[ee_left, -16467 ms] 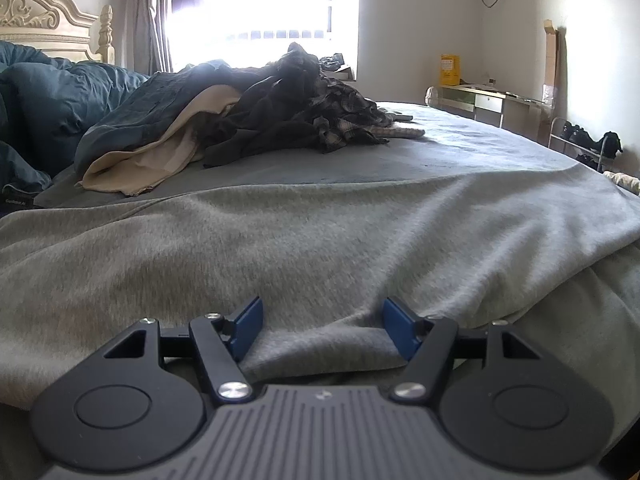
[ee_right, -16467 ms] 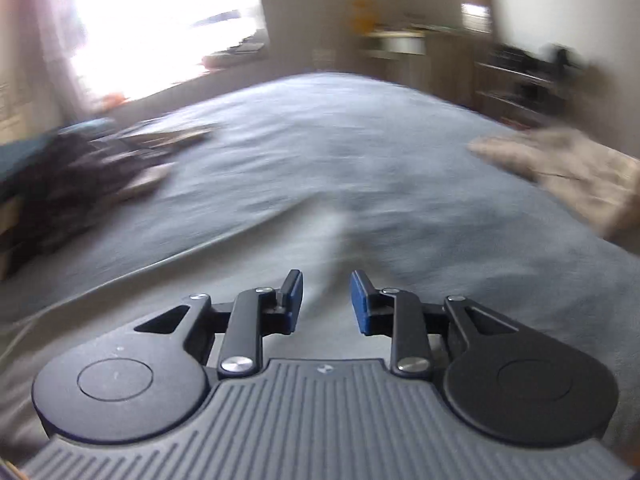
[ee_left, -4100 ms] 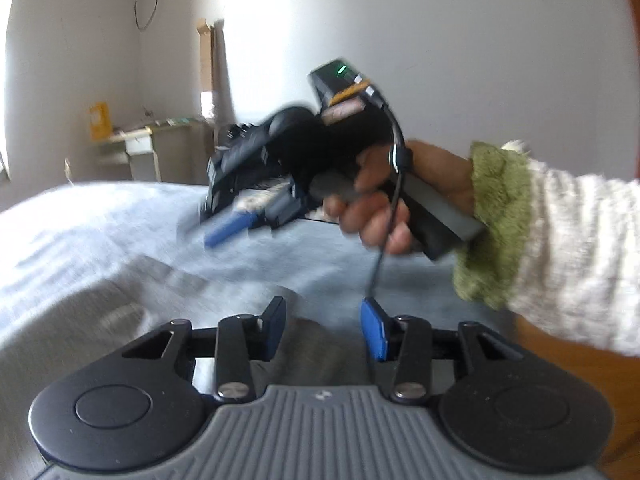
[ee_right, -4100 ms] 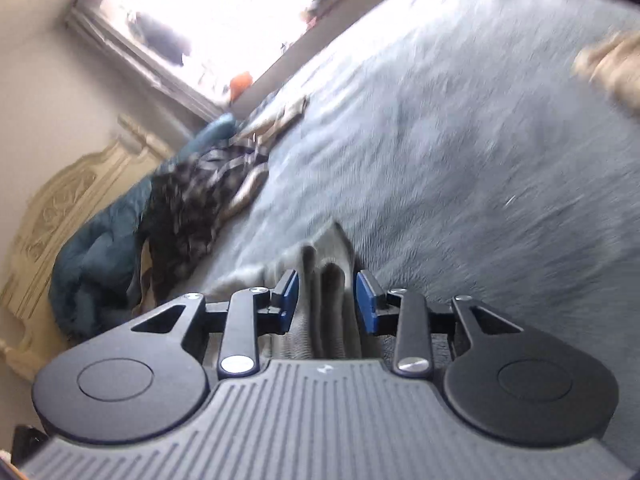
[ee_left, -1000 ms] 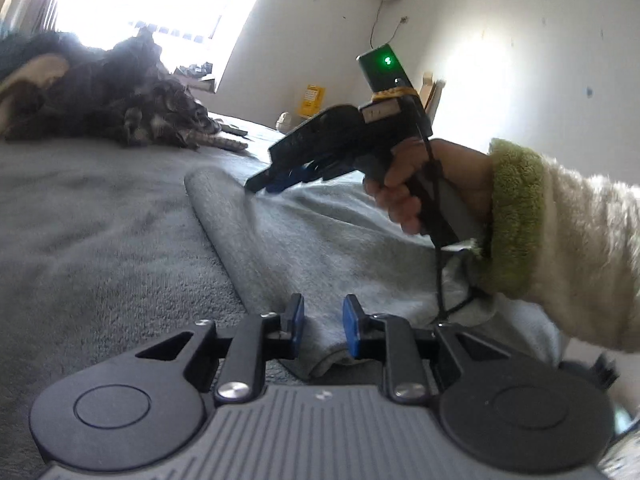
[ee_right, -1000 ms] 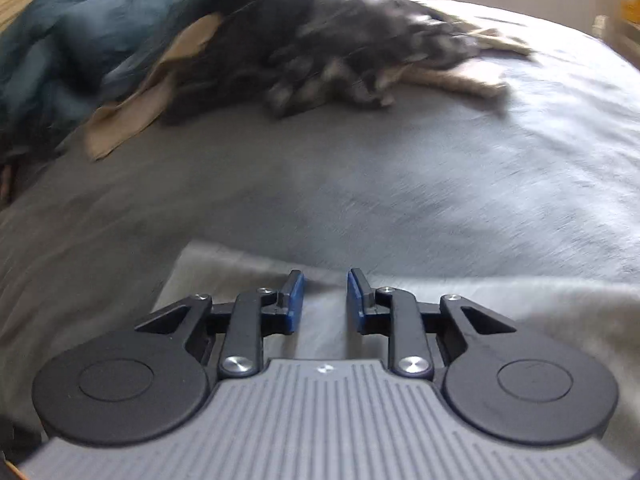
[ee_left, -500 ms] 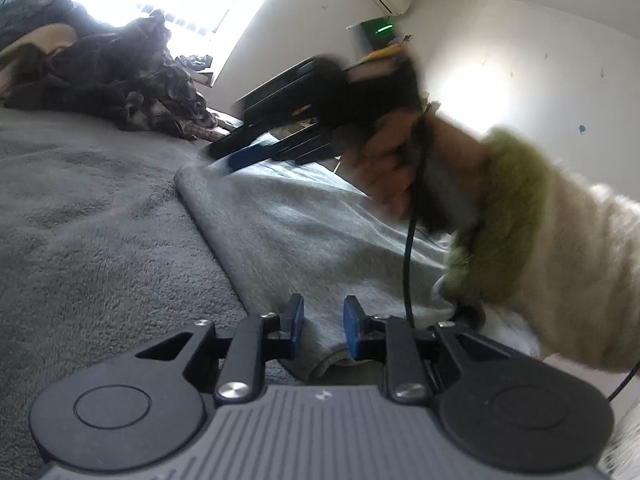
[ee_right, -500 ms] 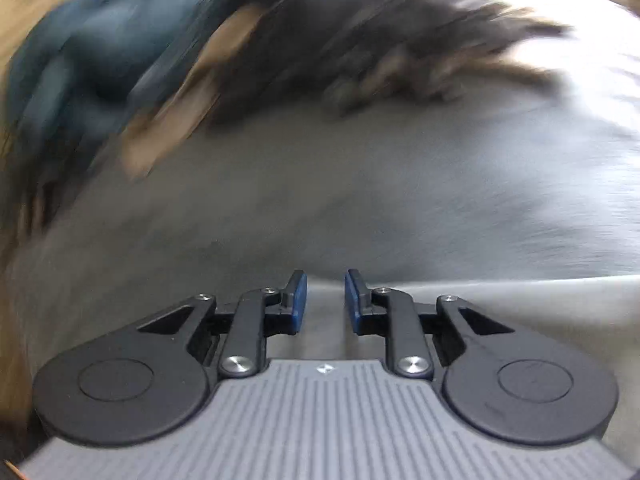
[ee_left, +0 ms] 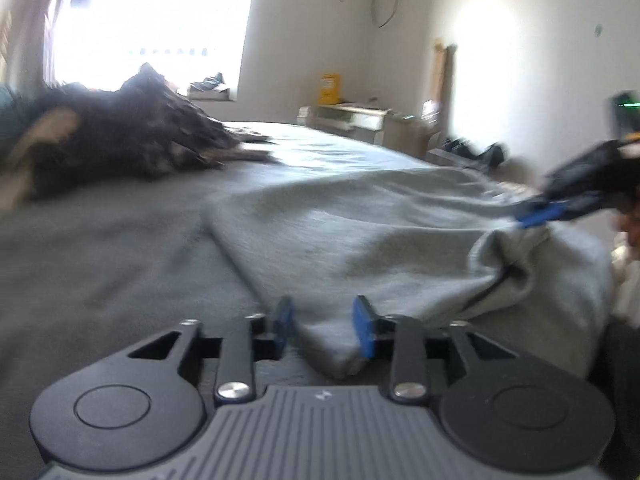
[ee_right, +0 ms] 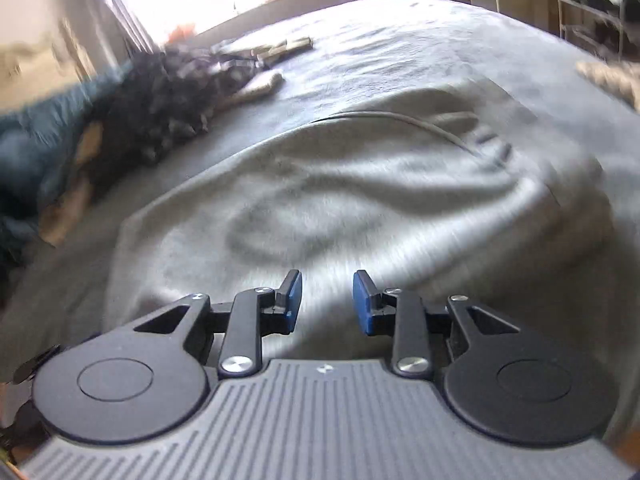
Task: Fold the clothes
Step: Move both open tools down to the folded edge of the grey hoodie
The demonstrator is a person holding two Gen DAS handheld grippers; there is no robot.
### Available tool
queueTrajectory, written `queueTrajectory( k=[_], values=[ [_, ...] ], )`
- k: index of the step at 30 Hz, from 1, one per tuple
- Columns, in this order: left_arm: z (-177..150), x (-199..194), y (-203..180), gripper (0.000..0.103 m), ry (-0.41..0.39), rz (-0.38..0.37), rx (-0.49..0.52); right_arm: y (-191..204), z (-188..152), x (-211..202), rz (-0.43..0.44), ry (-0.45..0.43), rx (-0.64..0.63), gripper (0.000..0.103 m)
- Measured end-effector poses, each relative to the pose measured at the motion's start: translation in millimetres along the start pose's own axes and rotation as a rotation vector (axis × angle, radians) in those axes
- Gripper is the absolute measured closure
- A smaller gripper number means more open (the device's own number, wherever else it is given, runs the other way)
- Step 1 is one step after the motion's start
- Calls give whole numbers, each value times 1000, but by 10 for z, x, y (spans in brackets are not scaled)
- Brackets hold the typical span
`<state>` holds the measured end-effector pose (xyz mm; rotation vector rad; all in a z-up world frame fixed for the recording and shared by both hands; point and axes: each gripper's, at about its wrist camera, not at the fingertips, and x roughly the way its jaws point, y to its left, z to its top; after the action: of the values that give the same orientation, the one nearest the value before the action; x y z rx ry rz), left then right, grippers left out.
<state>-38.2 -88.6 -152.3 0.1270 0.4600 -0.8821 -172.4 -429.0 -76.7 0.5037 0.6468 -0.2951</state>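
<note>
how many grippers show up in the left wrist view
2. The left gripper fills the bottom edge, jaws opening around a corner of the light grey fleece garment. The right gripper reaches in from the right edge, blurred, over that garment's raised fold.

Bed [ee_left: 100, 264] with grey cover. Light grey garment [ee_left: 360, 240] spread flat on it, directly ahead of the left gripper [ee_left: 323, 326]. Dark heap of clothes [ee_left: 132, 140] lies further off, ahead-left. Teal quilt [ee_right: 36, 148] beyond the heap.

Both wrist views low, close over shared grey garment [ee_left: 360, 232]
</note>
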Motion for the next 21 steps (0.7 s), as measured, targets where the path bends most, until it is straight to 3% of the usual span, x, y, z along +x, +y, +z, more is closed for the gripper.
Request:
queueTrajectory(
  k=[4, 7, 10, 14, 21],
  values=[
    [212, -106, -104, 64, 1, -37, 28, 72, -275, -277, 173, -54, -40, 75],
    [331, -47, -372, 61, 23, -107, 130, 282, -401, -272, 250, -44, -127, 75],
    [332, 113, -726, 61, 70, -163, 289, 394, -526, -248, 239, -32, -190, 75],
    [232, 348, -1073, 61, 125, -152, 467, 334, -635, -234, 218, -31, -165, 73],
    [310, 565, -1164, 61, 171, -169, 519, 70, -764, -103, 259, -12, -15, 72]
  ],
)
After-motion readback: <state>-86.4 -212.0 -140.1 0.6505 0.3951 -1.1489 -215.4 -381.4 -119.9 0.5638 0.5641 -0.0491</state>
